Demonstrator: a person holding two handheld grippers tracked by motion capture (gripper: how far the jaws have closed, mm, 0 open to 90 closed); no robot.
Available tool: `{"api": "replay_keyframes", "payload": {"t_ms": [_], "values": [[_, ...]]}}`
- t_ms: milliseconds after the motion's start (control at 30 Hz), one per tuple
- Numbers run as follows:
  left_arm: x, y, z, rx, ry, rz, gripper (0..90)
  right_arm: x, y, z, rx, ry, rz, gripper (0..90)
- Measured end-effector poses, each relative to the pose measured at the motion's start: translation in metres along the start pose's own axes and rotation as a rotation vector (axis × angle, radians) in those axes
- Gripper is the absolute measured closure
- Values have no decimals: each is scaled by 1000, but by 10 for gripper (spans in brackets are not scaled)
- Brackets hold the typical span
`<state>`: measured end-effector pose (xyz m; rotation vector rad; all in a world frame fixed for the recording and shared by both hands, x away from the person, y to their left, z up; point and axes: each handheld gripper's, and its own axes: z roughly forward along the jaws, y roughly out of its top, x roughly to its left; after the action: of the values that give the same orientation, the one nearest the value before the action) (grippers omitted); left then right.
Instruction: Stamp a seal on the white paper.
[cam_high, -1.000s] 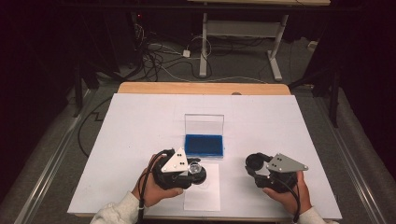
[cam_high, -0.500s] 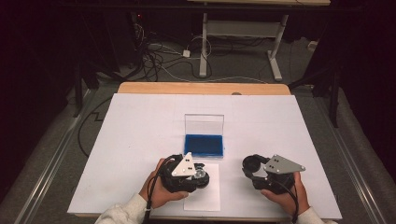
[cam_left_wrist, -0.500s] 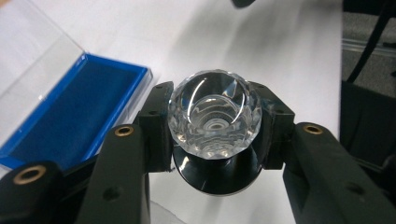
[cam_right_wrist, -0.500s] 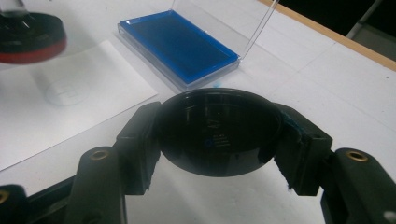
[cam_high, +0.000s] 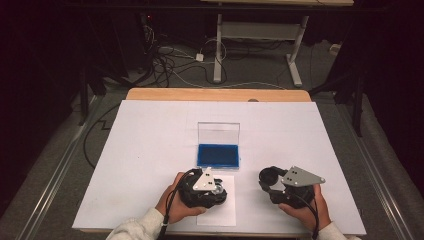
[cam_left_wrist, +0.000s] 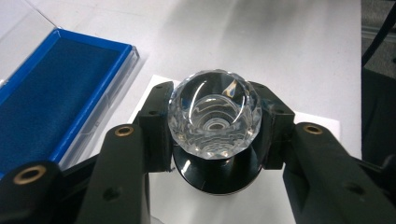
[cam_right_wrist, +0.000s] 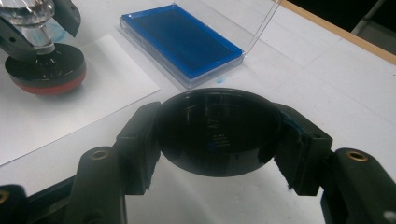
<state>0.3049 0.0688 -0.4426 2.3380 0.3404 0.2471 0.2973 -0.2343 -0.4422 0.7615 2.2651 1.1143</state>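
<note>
A stamp with a faceted clear knob (cam_left_wrist: 214, 114) and a black base (cam_left_wrist: 215, 179) stands upright, its red-edged base (cam_right_wrist: 44, 74) at or just above the white paper sheet (cam_high: 216, 212); I cannot tell if it touches. My left gripper (cam_high: 214, 190) is shut on the knob, with a jaw on each side. To the right, my right gripper (cam_high: 267, 177) is shut on a round black cap (cam_right_wrist: 217, 133) held just over the table. A blue ink pad (cam_high: 218, 155) lies open behind the paper, with its clear lid (cam_high: 218, 132) standing up.
The white tabletop (cam_high: 140, 150) has a wooden strip (cam_high: 215, 95) along its far edge. Cables and a metal frame (cam_high: 220, 45) lie on the dark floor beyond. Small blue ink smudges (cam_right_wrist: 219, 80) mark the table beside the pad.
My left hand has carried the stamp down and to the right, over the paper sheet. The right hand and its cap have stayed where they were.
</note>
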Motion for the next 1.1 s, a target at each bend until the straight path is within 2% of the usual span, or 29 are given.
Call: {"api": "replay_keyframes", "payload": {"t_ms": [367,500,700,1100], "values": [[1,-3,8,37,8,7,544,0,-1,1,3,6,2,380],[2,-5,9,21,-4,3,544,0,0,1,2,7,1,381],[-1,-5,10,41,12,34,543,0,-1,1,1,18,4,381],[-1,-5,11,40,19,18,544,1,1,2,-4,30,-1,380]]}}
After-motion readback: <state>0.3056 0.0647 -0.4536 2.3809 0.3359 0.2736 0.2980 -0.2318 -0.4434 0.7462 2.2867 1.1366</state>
